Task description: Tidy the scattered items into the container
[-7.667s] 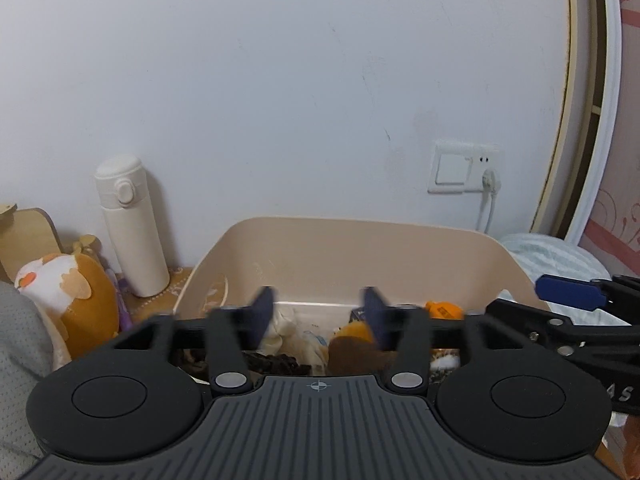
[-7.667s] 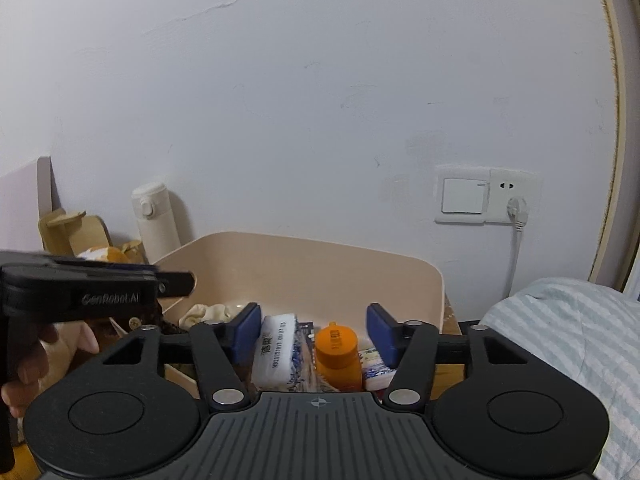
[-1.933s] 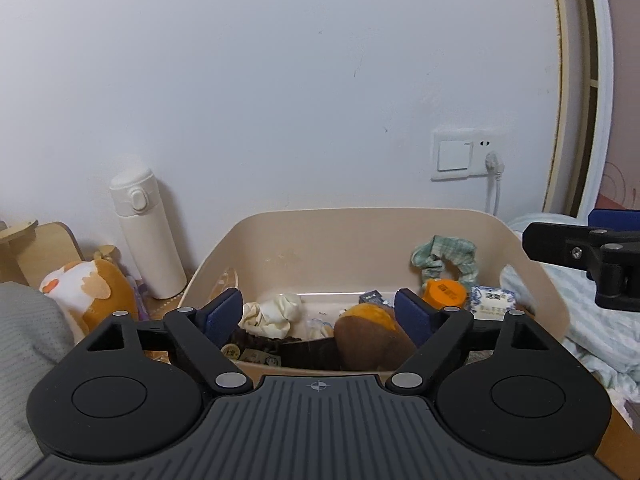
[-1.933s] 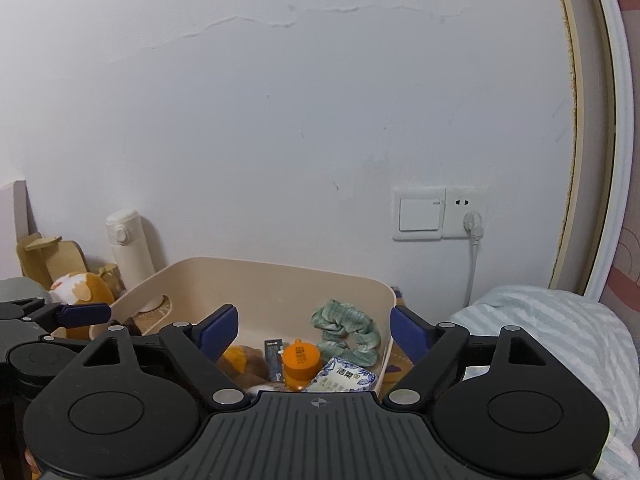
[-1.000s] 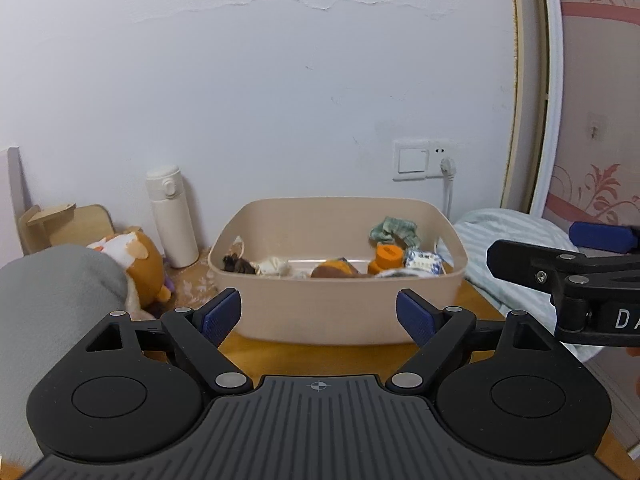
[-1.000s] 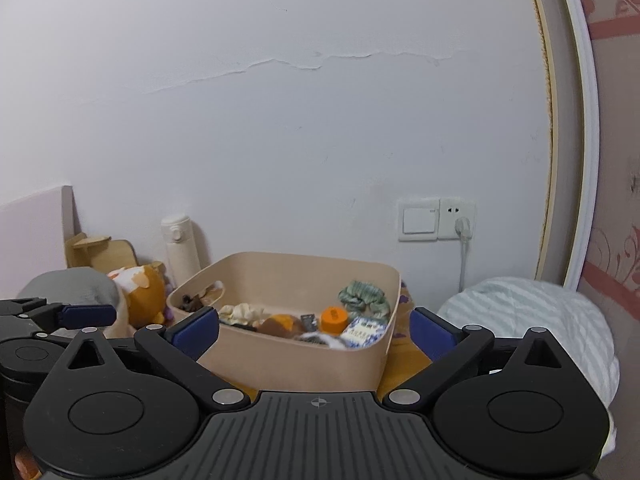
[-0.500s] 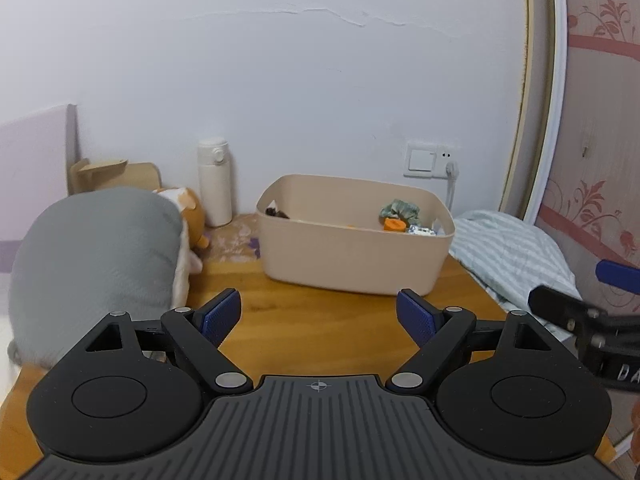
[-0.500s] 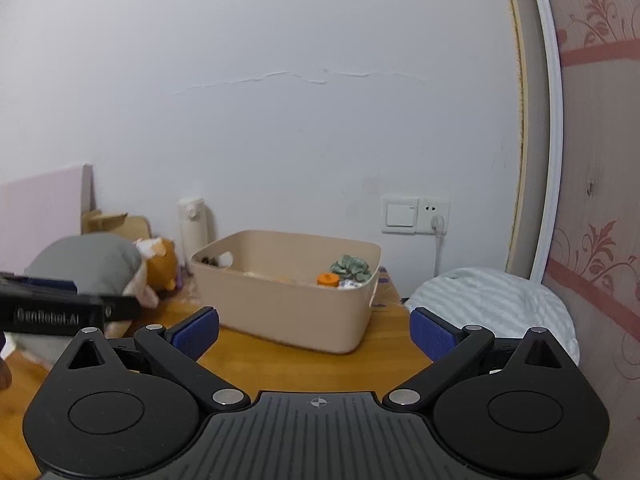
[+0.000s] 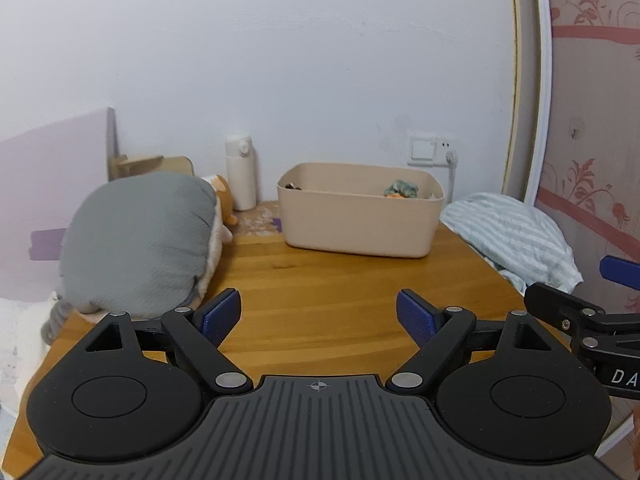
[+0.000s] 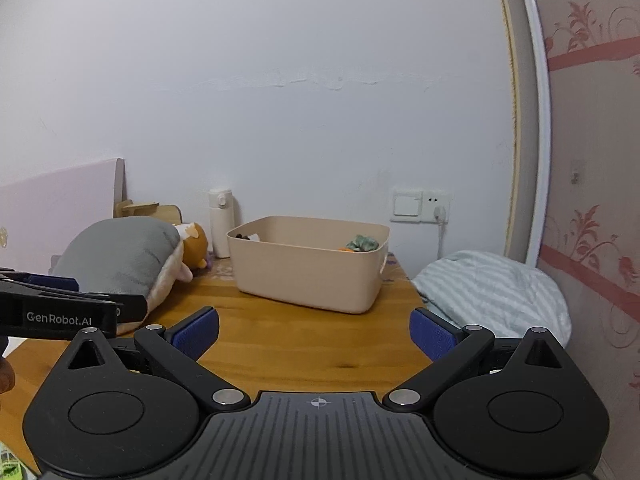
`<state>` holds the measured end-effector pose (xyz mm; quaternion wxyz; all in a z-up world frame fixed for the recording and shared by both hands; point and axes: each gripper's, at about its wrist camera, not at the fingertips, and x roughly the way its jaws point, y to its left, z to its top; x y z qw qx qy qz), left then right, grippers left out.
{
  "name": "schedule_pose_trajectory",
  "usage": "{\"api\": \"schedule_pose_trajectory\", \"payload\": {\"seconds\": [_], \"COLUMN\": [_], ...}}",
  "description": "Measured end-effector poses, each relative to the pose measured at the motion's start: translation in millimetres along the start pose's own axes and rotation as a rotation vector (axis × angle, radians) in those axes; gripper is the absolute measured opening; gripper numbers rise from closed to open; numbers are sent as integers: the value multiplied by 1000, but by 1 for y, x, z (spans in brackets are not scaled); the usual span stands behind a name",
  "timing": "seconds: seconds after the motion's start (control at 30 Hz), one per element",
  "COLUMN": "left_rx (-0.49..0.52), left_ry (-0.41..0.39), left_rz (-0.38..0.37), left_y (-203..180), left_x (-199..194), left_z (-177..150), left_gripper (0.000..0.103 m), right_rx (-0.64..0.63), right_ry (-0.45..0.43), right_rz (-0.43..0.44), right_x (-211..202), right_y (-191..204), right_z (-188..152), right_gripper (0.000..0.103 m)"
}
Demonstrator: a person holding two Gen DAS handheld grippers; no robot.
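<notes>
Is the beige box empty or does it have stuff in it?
It has stuff in it. A green scrunchie and something orange poke above the rim of the box.

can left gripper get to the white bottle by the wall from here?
Probably yes, with a detour. The left gripper is open and empty, but the white bottle stands at the wall between the grey cushion and the beige bin.

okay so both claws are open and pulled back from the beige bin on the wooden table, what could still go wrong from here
1. The beige bin sits close to the table's right edge, beside the striped bedding; a nudge could tip it off.
2. The green scrunchie rides near the rim and might spill.
3. The white bottle stands upright by the bin; a sweeping claw could topple it.
</notes>
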<state>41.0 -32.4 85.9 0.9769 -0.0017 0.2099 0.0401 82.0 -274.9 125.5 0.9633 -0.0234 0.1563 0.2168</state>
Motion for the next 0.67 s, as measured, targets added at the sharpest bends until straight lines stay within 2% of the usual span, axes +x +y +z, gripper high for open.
{"api": "schedule_pose_trajectory", "payload": {"seconds": [0.23, 0.33, 0.67], "left_rx": [17, 9, -5], "left_ry": [21, 24, 49], "left_rz": [-54, -53, -58], "left_y": [-11, -13, -12], "left_x": [-31, -40, -37], "left_z": [-20, -26, -28], "left_gripper": [86, 86, 86], "right_rx": [6, 7, 9], "right_ry": [23, 29, 38], "right_rz": [9, 11, 29], "right_x": [-29, -36, -35], "right_y": [4, 5, 6], "right_z": [-17, -21, -24], "right_gripper": [103, 103, 103]}}
